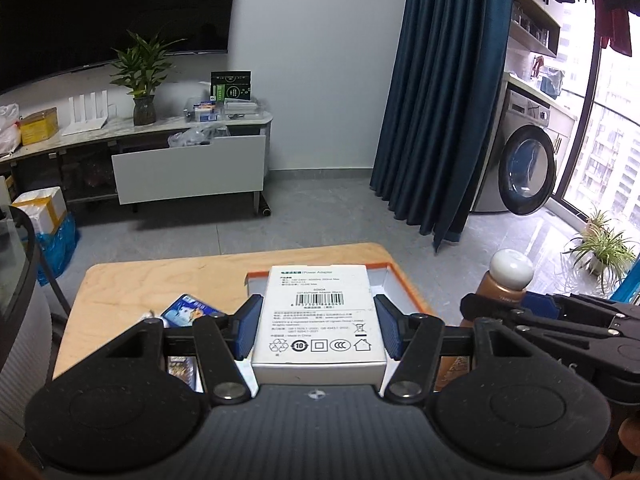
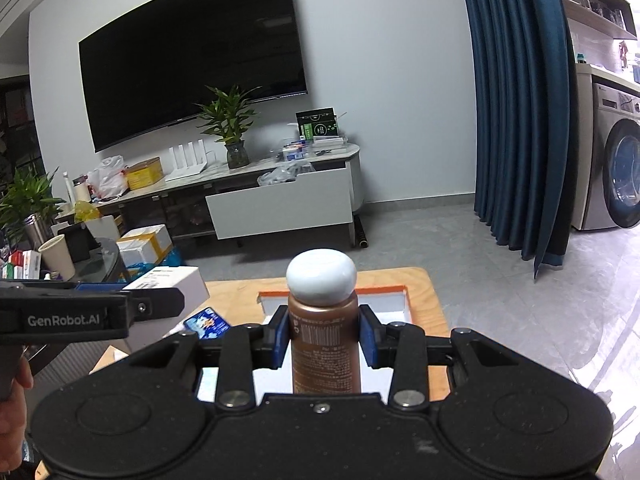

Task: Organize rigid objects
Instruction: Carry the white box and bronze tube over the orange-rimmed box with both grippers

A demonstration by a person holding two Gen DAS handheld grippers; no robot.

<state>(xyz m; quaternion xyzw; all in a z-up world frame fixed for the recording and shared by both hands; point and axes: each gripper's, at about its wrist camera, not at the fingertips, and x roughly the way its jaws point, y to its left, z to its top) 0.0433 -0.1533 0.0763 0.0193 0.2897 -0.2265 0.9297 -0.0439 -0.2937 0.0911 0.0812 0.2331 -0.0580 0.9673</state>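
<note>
My left gripper (image 1: pixel 318 326) is shut on a white power adapter box (image 1: pixel 318 316) with a barcode and holds it above the small wooden table (image 1: pixel 120 296). Under and behind it lies an open white tray with an orange rim (image 1: pixel 384 270). My right gripper (image 2: pixel 324 338) is shut on a brown bottle with a white round cap (image 2: pixel 325 340), held upright over the same orange-rimmed tray (image 2: pixel 384 300). The bottle also shows at the right of the left wrist view (image 1: pixel 502 284). The white box shows at the left of the right wrist view (image 2: pixel 168 280).
A blue packet (image 1: pixel 188 310) lies on the table left of the tray; it also shows in the right wrist view (image 2: pixel 206 324). Beyond the table are grey floor, a TV cabinet (image 1: pixel 188 168), a blue curtain (image 1: pixel 440 100) and a washing machine (image 1: pixel 524 168).
</note>
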